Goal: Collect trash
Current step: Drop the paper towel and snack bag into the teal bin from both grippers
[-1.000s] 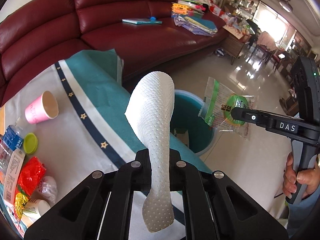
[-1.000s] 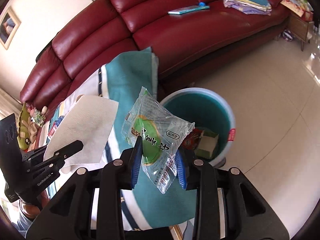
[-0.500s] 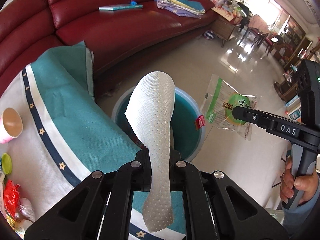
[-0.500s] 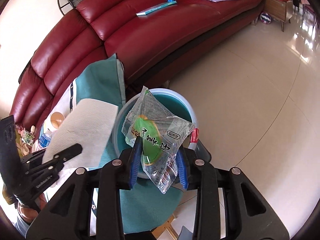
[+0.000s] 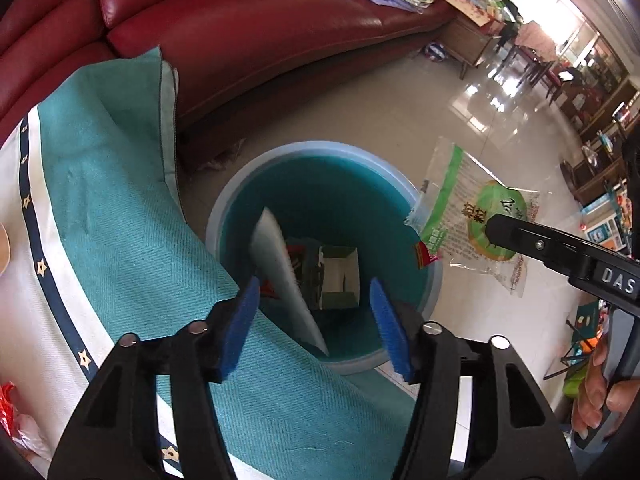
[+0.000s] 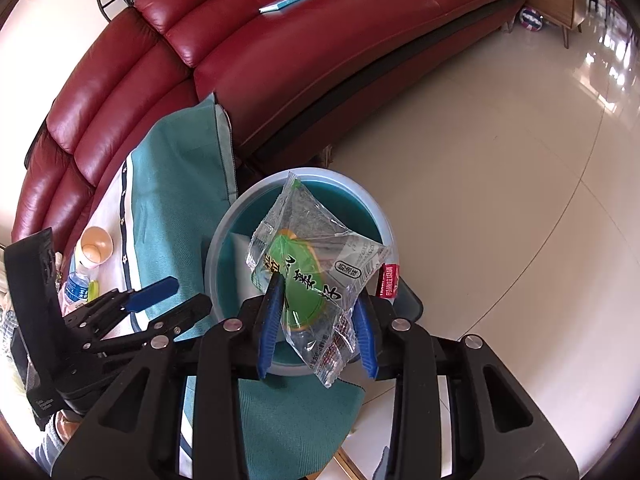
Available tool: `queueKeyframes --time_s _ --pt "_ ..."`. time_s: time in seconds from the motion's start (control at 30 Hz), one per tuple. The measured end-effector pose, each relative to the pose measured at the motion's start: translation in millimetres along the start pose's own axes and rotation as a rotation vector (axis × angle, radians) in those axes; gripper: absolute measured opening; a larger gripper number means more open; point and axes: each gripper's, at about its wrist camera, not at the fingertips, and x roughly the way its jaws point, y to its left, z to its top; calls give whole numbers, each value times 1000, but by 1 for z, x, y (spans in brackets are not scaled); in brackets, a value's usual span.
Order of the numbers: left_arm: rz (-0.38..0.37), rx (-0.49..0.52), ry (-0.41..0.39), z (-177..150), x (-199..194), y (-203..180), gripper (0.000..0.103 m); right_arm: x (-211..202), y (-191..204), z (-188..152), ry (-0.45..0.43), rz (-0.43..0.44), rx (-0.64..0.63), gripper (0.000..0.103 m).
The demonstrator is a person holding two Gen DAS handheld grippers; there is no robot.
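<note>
Left gripper (image 5: 316, 320): held above the bin, jaws spread wide, blue pads (image 5: 386, 328) bare, nothing between them. Also seen from the right wrist view (image 6: 160, 300), over the table edge beside the bin.

Right gripper (image 6: 318, 320): jaws partly apart, with the snack wrapper (image 6: 316, 276) between the pads; left pad against the wrapper's green print, right pad near its crumpled lower edge. Poised over the bin rim. Seen from the left wrist view (image 5: 532, 242) as a black finger across the wrapper (image 5: 472, 216), just beyond the bin's right rim.

Snack wrapper: clear plastic, green label with dark characters, empty-looking, crinkled, standing tilted above the jaws.

Bin (image 5: 240, 192): round, pale blue rim, teal inside, standing on the floor just beside the table's draped corner. Red tag (image 6: 389, 280) on its rim.

Paper towel (image 5: 280, 264): white, dimpled, lying inside the bin, slanted against the left inner wall. Touching no gripper.

Carton (image 5: 340, 276): small open box at the bin bottom, next to the towel.

Tablecloth (image 5: 112, 208): teal with white field, navy stripe and stars.

Paper cup (image 6: 95, 246), water bottle (image 6: 76, 286): on the cloth, well apart from the bin.

Sofa (image 6: 280, 40): dark red leather, behind table and bin.

Floor (image 6: 500, 200): pale glossy tile.
</note>
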Motion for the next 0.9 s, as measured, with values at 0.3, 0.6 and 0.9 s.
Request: queueKeyframes --time_s 0.3,0.6,0.9 --pt "0 -26 -32 -15 -17 22 94 22 17 4 49 27 -23 46" --pt "-21 -87 -32 -32 -30 46 97 26 40 2 62 16 -45 77" --pt "-42 -111 -51 -43 -42 55 97 17 48 -7 95 -34 -39 87"
